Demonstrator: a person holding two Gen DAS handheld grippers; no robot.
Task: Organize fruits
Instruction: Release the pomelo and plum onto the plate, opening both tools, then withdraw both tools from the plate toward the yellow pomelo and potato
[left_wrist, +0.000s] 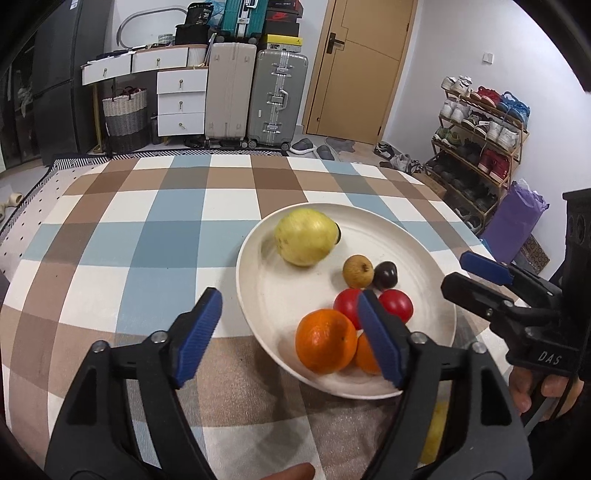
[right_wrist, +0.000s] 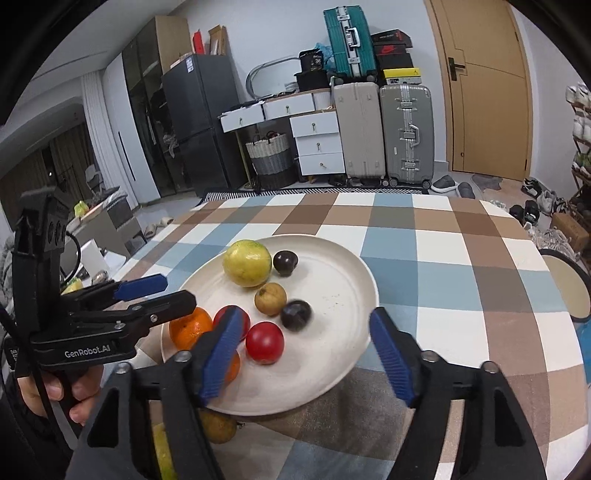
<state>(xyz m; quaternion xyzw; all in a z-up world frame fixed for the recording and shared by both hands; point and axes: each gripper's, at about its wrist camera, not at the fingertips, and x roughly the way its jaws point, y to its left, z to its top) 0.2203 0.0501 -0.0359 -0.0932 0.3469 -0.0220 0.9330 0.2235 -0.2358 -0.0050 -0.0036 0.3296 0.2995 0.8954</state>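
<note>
While both tools stand empty over the plate, the step in hand is judged to be the fetching of fruit that still lies off it.

Left tool (left_wrist: 288, 332): jaws apart, nothing clamped; it is held over the near-left rim of the plate, with one blue pad just in front of the oranges.

Plate (left_wrist: 258, 288): white, set on the checked worktop (left_wrist: 147, 236); its right half is bare, so room remains there.

Fruit on plate: a yellow-green guava (right_wrist: 246, 263) at the far left, two oranges (left_wrist: 325, 341) at the near edge, two red fruits (right_wrist: 264, 342), a tan fruit (right_wrist: 270, 298) and two dark plums (right_wrist: 296, 314) are seen, the nearer plum blurred.

Fruit off plate: a brown fruit (right_wrist: 218, 428) lies just beside the near rim on the worktop; something yellow (right_wrist: 162, 454) is partly hidden behind the tool's finger.

Right tool (right_wrist: 303, 354): jaws apart, nothing clamped; it is held over the near-right part of the plate.

Advice: the brown fruit should be approached from above, gripped gently across its middle, and set down on the bare right half, so that the round fruits are not knocked into rolling.
</note>
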